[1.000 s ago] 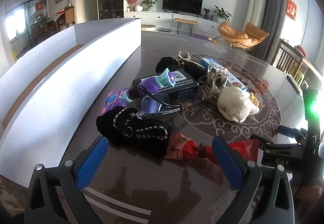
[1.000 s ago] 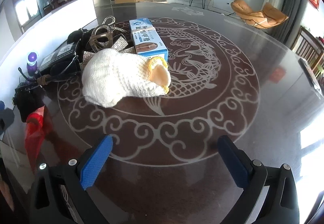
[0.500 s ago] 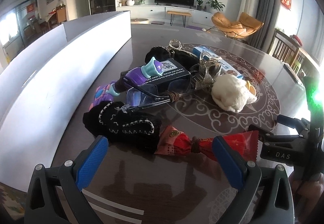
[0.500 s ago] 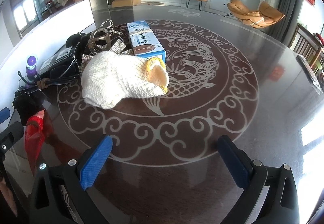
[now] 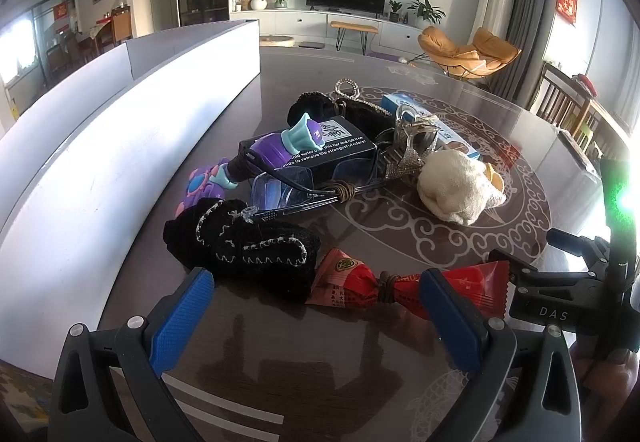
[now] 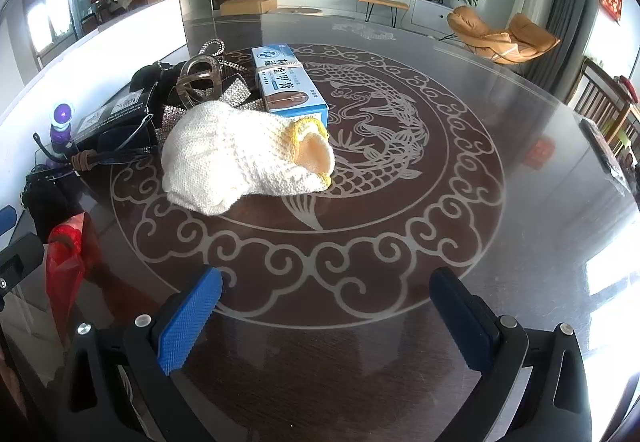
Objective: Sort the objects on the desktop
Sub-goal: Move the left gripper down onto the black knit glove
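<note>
- Currently the left tool (image 5: 316, 306) is hovering with its jaws spread wide and holding nothing, its blue pads flanking the near end of the pile on the dark patterned surface (image 6: 400, 362).
- Just ahead of it, the red snack packet (image 5: 404, 288) is lying flat, its left end touching the black knitted glove (image 5: 244, 246); behind them the glasses (image 5: 296, 190), the black box (image 5: 320, 152) and the purple toy (image 5: 276, 152) are lying heaped together.
- The right tool (image 6: 326, 312) is also standing wide open and empty, facing the cream knitted glove (image 6: 236, 158), which is leaning against the blue carton (image 6: 288, 86).
- The long white tray (image 5: 120, 146) is sitting along the left of the pile, presumably the place for sorted things.
- Judging the next grasp: the packet looks the likeliest target, so I would be lowering the pads astride its knotted middle, keeping clear of the black glove so it is not dragged along.
- Compared with a second ago, the left tool is sitting further back and a little higher, with more of the packet showing between its pads; the objects themselves are lying as before, and both tools are staying equally wide.
</note>
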### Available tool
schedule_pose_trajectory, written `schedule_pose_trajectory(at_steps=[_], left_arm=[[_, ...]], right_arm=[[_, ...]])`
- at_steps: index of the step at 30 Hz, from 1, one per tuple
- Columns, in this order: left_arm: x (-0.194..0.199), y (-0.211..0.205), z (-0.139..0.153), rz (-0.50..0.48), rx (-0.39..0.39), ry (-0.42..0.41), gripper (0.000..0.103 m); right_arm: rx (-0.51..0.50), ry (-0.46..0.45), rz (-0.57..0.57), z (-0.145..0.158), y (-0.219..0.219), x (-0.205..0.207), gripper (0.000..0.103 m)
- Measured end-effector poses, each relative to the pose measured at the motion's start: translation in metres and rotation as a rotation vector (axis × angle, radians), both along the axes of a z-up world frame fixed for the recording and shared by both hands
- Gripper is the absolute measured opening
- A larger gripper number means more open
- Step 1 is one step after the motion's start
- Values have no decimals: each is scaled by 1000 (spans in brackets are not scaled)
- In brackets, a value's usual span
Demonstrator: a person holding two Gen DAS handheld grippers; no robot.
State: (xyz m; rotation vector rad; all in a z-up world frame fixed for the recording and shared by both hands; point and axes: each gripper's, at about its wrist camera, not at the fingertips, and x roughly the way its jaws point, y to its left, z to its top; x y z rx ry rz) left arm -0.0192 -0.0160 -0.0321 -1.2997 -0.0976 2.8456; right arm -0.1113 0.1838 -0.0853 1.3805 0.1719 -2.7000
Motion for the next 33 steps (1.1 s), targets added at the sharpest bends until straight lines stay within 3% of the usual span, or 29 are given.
schedule_pose_trajectory(at_steps=[11,17,22,27,30,33], left_arm=[[3,1,4,-19,7,9,103],[13,-29,18,118,69,91,103],[11,-53,15,221,135,79,103],[3,-53,12,237,92,82,103],[-15,-52,5,240,45,52,103],[-33,-55,-17,248,40,-64,103]], right_arm=[[0,0,0,0,0,0,103],[0,1,0,0,0,0,103],[11,7,9,1,-2,-1,103],[7,5,10,0,-2,-1,103],[13,8,10,0,-2,-1,103],[13,8,11,0,-2,-1,103]])
